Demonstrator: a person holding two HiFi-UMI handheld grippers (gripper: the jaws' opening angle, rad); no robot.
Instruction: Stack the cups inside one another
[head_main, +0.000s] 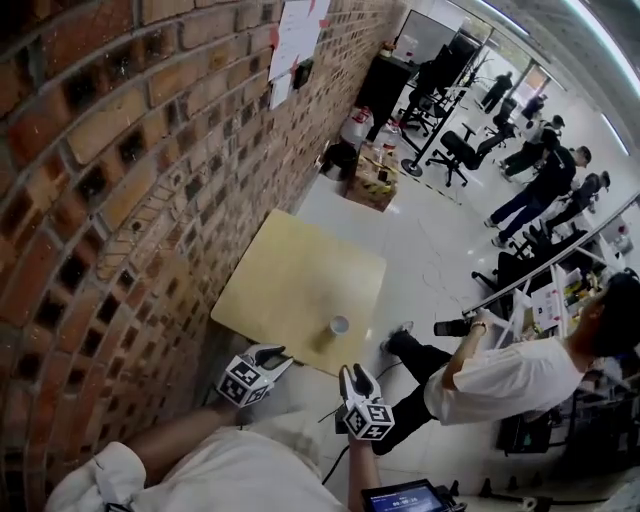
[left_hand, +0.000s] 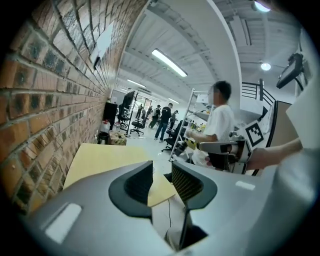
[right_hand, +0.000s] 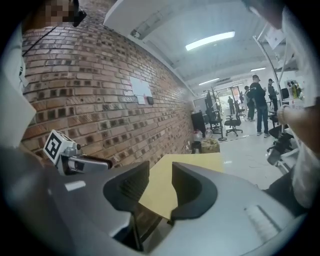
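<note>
A small pale cup (head_main: 339, 325) stands upright near the front edge of the square yellow table (head_main: 290, 270); I see no other cup. Both grippers hang off the table's near edge, short of the cup. My left gripper (head_main: 274, 354) is below and left of the cup, and its jaws stand apart with nothing between them (left_hand: 161, 176). My right gripper (head_main: 356, 374) is just below the cup, also open and empty (right_hand: 160, 181). Each gripper view shows the yellow table (left_hand: 100, 157) (right_hand: 187, 167) ahead and the other gripper off to the side. The cup shows in neither.
A brick wall (head_main: 110, 180) runs along the table's left side. A person in a white shirt (head_main: 500, 375) crouches at the right, close to the table corner. Boxes and bottles (head_main: 368, 180) sit on the floor beyond the table. Office chairs and people stand further back.
</note>
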